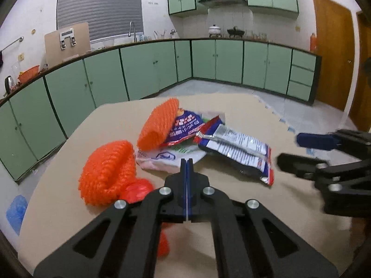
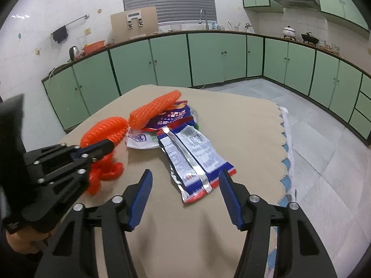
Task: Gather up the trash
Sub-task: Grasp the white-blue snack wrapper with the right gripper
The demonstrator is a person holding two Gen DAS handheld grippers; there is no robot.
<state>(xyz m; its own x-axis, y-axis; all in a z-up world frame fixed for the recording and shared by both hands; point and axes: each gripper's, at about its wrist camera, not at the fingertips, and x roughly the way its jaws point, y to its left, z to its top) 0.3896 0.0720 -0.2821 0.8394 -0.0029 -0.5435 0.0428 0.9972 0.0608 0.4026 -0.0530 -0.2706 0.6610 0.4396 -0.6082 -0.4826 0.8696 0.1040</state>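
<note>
Trash lies in a pile on the tan table (image 1: 231, 106): two orange foam nets, one near (image 1: 106, 171) and one far (image 1: 160, 122), a purple snack bag (image 1: 185, 127), a white plastic bag (image 1: 169, 159) and a silver-and-white wrapper (image 1: 241, 150). My left gripper (image 1: 186, 162) is shut and empty, its tips just short of the white bag. It also shows in the right wrist view (image 2: 109, 144) beside the near net (image 2: 104, 132). My right gripper (image 2: 185, 178) is open and empty, its fingers either side of the wrapper's (image 2: 194, 157) near end, just above it.
A red plastic bag (image 1: 136, 192) lies under my left gripper by the near net. The table's right edge (image 2: 283, 139) is scalloped, with tiled floor (image 2: 324, 153) beyond. Green cabinets (image 1: 143, 69) line the walls. A blue item (image 1: 16, 210) lies on the floor at left.
</note>
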